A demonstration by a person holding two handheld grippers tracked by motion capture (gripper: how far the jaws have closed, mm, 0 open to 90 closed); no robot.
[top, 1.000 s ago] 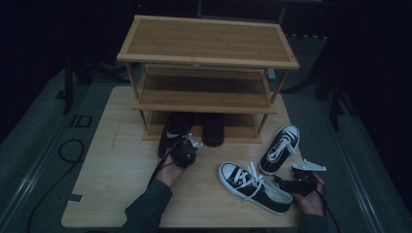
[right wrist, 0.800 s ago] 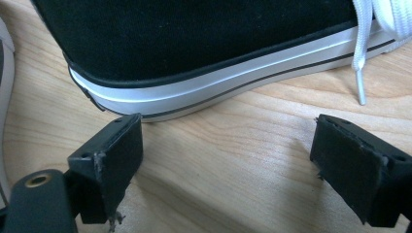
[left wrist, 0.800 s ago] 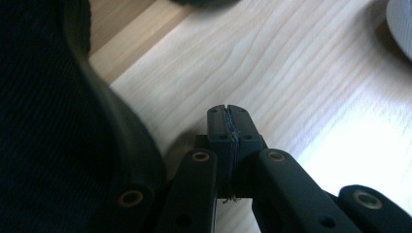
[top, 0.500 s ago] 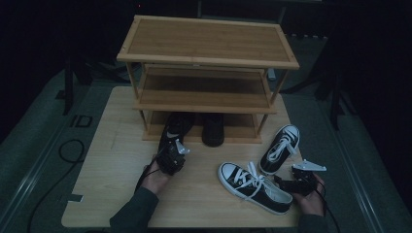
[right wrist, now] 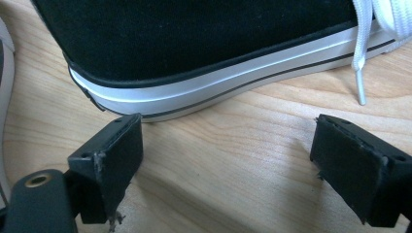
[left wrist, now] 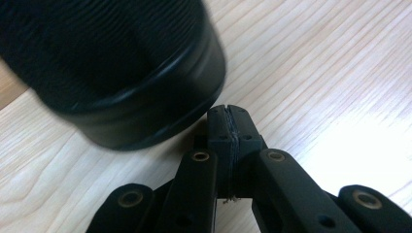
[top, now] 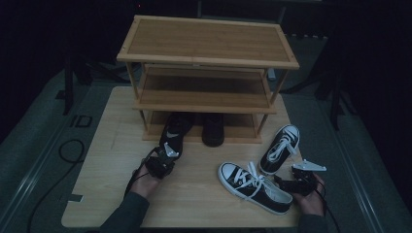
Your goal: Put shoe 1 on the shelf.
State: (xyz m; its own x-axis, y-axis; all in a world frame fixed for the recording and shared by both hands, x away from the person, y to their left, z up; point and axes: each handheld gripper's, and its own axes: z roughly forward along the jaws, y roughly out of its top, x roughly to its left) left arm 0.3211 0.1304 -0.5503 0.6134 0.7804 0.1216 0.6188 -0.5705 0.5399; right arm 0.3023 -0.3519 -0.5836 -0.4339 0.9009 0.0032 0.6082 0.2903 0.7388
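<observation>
The left hand-held gripper (top: 162, 162) had drawn back from the rack (top: 209, 51) toward the near edge of the surface (top: 194, 194), while the right hand-held gripper (top: 296, 183) kept its place. The left one's jaws were pressed together on nothing, their tips just beside the heel of a black shoe (top: 174, 133) whose toe lay under the bottom shelf next to a second dark shoe (top: 213, 130). The right one's jaws stood spread, with the heel of the near sneaker (top: 252, 187) just ahead of them, apart from both pads. The other sneaker (top: 279, 148) lay near the rack's right leg.

The step in hand seemed to be shelving shoes: the dark pair was about placed, though the dim high view left its seating unsure. Next, the right jaws would need to advance and pinch the sneaker's heel rim.
</observation>
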